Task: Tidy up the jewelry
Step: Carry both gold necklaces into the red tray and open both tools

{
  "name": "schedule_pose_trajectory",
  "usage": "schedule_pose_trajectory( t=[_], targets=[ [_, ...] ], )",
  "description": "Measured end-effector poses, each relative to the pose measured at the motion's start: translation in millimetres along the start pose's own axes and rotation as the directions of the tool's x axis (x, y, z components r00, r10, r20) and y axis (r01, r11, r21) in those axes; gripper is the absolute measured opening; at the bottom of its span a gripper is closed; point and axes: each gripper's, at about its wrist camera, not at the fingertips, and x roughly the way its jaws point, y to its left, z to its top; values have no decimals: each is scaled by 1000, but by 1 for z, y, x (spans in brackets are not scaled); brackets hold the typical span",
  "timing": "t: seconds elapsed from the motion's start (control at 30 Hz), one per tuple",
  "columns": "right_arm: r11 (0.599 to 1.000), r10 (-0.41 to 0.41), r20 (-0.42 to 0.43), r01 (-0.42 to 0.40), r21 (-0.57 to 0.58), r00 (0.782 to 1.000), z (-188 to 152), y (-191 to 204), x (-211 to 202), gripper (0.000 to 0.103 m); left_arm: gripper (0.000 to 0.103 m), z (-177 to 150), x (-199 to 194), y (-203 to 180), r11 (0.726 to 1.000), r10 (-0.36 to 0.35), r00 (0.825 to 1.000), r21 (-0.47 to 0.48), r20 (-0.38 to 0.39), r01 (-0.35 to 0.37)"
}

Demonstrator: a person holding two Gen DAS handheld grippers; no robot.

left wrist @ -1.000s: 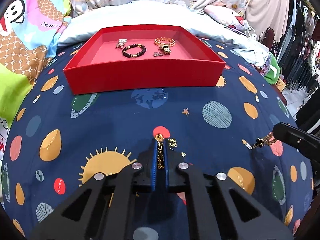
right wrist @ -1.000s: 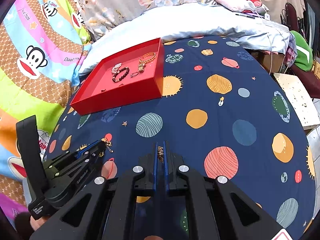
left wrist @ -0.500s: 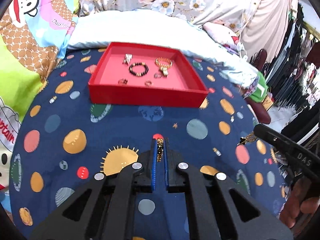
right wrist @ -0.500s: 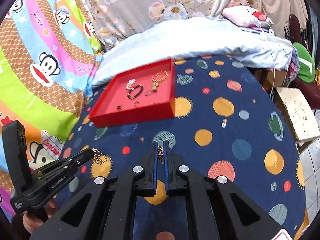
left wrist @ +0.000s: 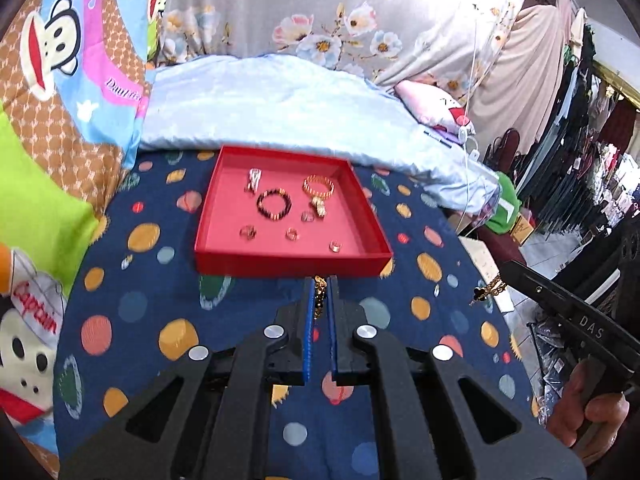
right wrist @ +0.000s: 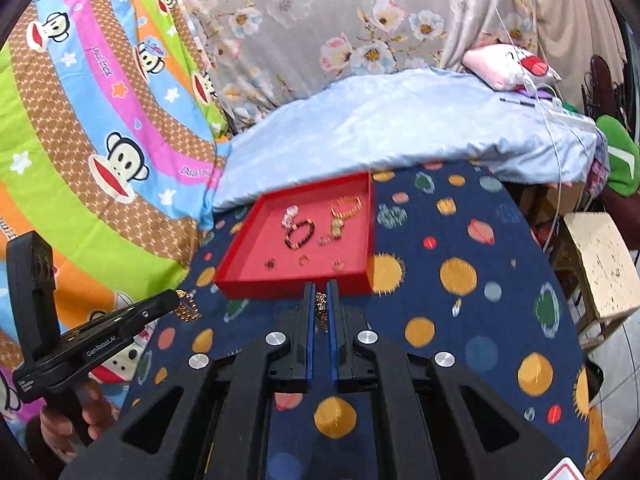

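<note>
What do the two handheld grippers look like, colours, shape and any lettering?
Both are matte black plastic with cut-out openings and round silver bolts. The left gripper and right gripper each have narrow jaws lined with blue ribbed pads. White lettering shows on their sides: "DAS" on the right one, "GenRobot.AI" on the left. Bare hands grip both handles; no cables show.

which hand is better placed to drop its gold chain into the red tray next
Left, by a small margin. The left tool, shut on a gold chain, faces the red tray squarely. The right tool also grips chain but views the tray at an angle.
</note>
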Motion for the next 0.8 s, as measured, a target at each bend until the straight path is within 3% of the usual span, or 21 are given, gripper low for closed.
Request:
schedule_pose_trajectory(
  t=[0.3,0.5,0.77,0.8],
  targets=[
    [997,45,41,-42,-69,998,59,18,28,5,5,62,21,3,1000,-10,998,29,58,8],
    [996,58,-12,-59,-63,998,89,19,94,5,5,89,72,11,1000,4,1000,21,17,-5],
    [997,31,-106,-38,-66,994,95,14,166,5,5,105,132,23,999,34,999,19,-36,-34],
    [996,37,-117,-45,-71,992,96,13,173,6,9,107,136,24,999,35,999,19,-39,-35]
  ],
)
